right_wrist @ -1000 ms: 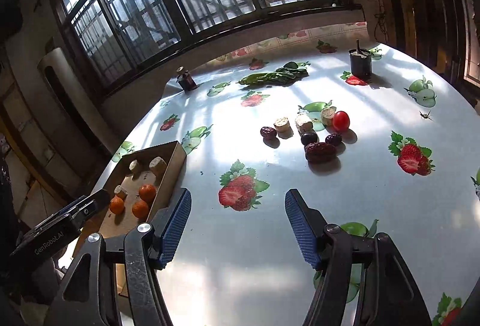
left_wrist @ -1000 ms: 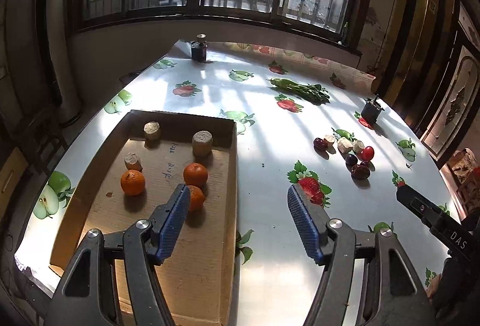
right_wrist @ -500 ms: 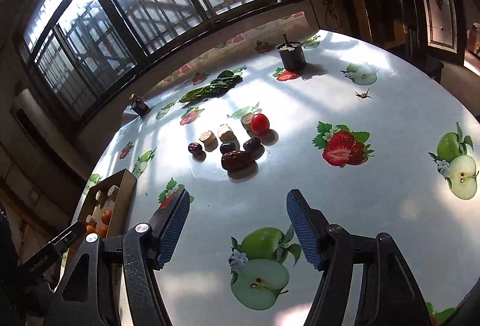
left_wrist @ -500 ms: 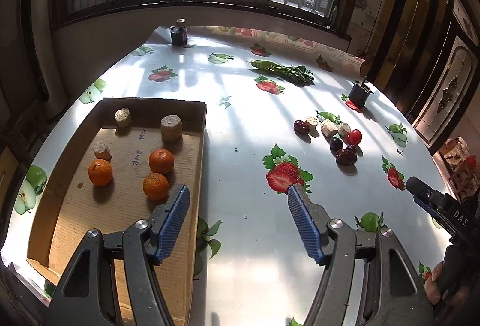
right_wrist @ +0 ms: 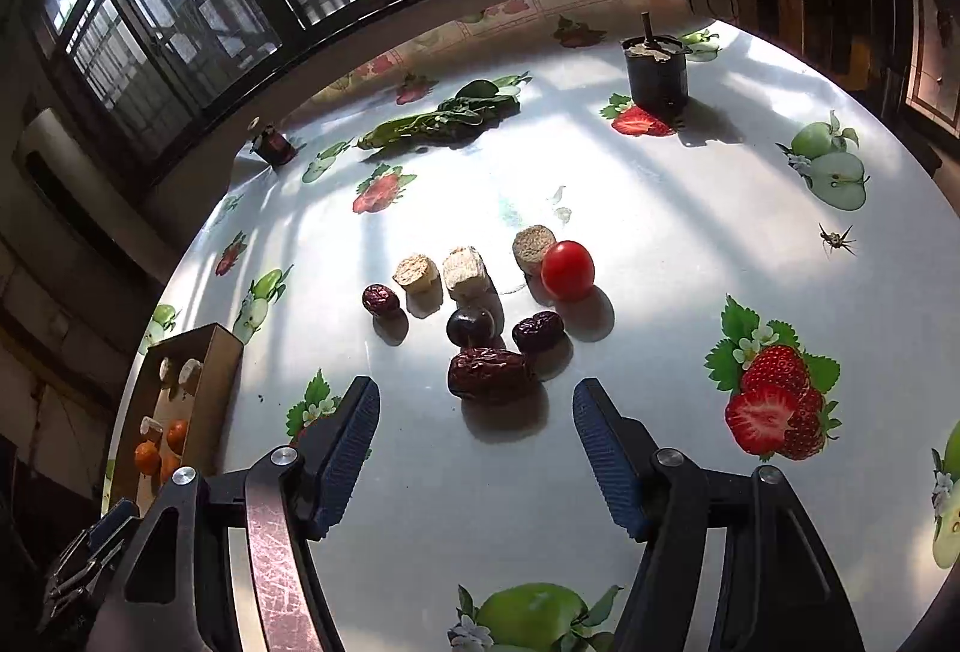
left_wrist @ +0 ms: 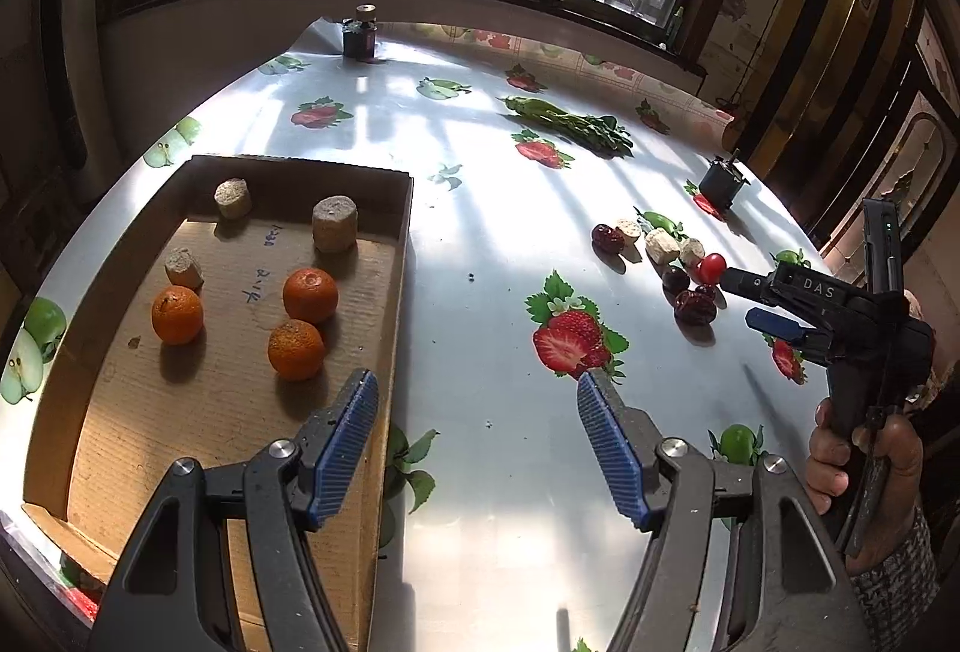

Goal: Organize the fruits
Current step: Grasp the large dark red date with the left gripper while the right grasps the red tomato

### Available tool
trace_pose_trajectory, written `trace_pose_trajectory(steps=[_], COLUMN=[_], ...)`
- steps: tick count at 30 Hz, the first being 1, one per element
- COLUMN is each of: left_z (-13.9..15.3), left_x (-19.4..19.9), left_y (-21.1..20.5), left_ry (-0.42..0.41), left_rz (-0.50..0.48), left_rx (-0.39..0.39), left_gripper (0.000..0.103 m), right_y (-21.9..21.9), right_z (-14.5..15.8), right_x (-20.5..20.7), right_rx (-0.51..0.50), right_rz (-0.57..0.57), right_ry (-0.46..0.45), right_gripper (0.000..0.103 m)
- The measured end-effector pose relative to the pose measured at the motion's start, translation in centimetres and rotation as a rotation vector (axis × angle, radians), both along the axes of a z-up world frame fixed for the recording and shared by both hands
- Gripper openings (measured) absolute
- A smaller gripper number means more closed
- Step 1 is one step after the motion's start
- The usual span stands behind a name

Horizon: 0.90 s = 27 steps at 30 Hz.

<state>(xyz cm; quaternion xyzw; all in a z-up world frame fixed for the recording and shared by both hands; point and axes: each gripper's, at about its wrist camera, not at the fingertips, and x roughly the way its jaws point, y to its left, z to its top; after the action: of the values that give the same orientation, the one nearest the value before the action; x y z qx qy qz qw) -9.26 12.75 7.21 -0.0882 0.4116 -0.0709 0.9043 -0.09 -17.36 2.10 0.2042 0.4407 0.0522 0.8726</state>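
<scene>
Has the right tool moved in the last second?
Yes. The right tool has closed in on the loose fruit: the big red date, once far ahead beyond a printed strawberry, now lies just ahead of its open jaws.

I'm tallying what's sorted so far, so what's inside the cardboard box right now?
The cardboard box holds three oranges and three tan cylinder pieces. The left gripper covers its near corner, so anything there is hidden.
</scene>
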Motion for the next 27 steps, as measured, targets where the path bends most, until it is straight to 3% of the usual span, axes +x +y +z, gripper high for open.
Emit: trace_pose_trajectory(steps=[4, 7, 14, 17, 20, 22, 24, 27], left_z=[0.0, -0.2, -0.2, 0.3, 1.0, 1.3, 1.0, 0.1], left_x=[0.2, 0.3, 0.7, 1.2, 2.0, 2.9, 4.1, 6.3], left_y=[0.8, 0.7, -0.1, -1.1, -3.2, -4.8, -6.5, -9.0], left_ry=[0.003, 0.011, 0.019, 0.017, 0.012, 0.009, 0.018, 0.033], left_rz=[0.016, 0.013, -0.025, -0.052, -0.114, -0.153, -0.183, -0.208], left_rx=[-0.005, -0.010, -0.018, -0.024, -0.050, -0.053, -0.059, -0.048], left_gripper=[0.068, 0.068, 0.068, 0.068, 0.068, 0.068, 0.068, 0.068], right_y=[-0.7, 0.7, 5.3, 2.2, -1.8, -3.3, -3.9, -3.9], right_z=[-2.5, -2.6, -0.1, 2.3, 2.4, 1.8, 1.2, 0.4], right_x=[2.3, 2.8, 1.0, 0.4, 1.9, 2.7, 3.5, 4.5], right_rx=[0.109, 0.150, 0.252, 0.113, 0.014, -0.002, -0.045, -0.066], right_rz=[-0.035, 0.013, 0.376, 0.225, 0.045, -0.009, -0.034, -0.031], right_ry=[0.038, 0.026, -0.016, -0.103, -0.088, -0.073, -0.061, -0.058], right_gripper=[0.070, 0.070, 0.071, 0.070, 0.070, 0.070, 0.058, 0.053])
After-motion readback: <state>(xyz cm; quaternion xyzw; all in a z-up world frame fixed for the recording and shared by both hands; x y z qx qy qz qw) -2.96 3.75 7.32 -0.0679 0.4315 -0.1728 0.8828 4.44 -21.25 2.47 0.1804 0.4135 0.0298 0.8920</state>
